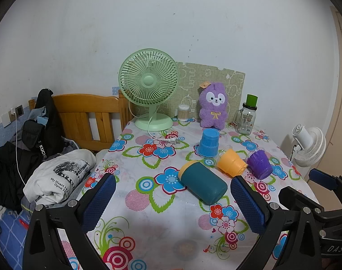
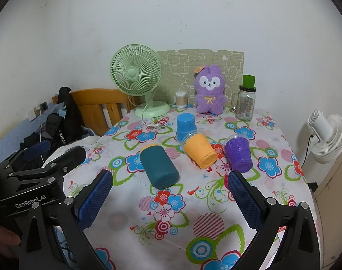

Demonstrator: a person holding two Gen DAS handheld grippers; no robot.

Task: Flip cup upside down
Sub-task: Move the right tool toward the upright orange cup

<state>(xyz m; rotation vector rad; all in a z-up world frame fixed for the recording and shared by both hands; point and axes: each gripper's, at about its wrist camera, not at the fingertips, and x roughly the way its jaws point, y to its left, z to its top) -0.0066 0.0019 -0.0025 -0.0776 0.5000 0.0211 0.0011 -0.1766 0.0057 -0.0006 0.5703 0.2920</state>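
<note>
Cups all over the flowered tablecloth [image 2: 135, 213], glossy and smooth. Teal cup [image 1: 203, 183], a matte cylinder with a yellow rim band, lies on its side mid-table, base toward us. Behind it the orange cup [image 2: 200, 150] and the ribbed purple cup [image 2: 238, 155] lie tipped too, near each other, clear rims pointing away. Blue cup [image 2: 185, 127], stepped and ribbed, already stands mouth-down further back.

Left gripper [image 1: 173, 202] hangs just short of the teal cup, knurled blue pads spread wide, holding nothing. Right gripper [image 2: 171, 198] likewise released, gaping, with bare cloth between its fingers.

Back edge is crowded: green fan [image 1: 148, 90], purple plush [image 2: 209, 90], glass jar [image 2: 246, 103]. Near half of the table shows only cloth.
</note>
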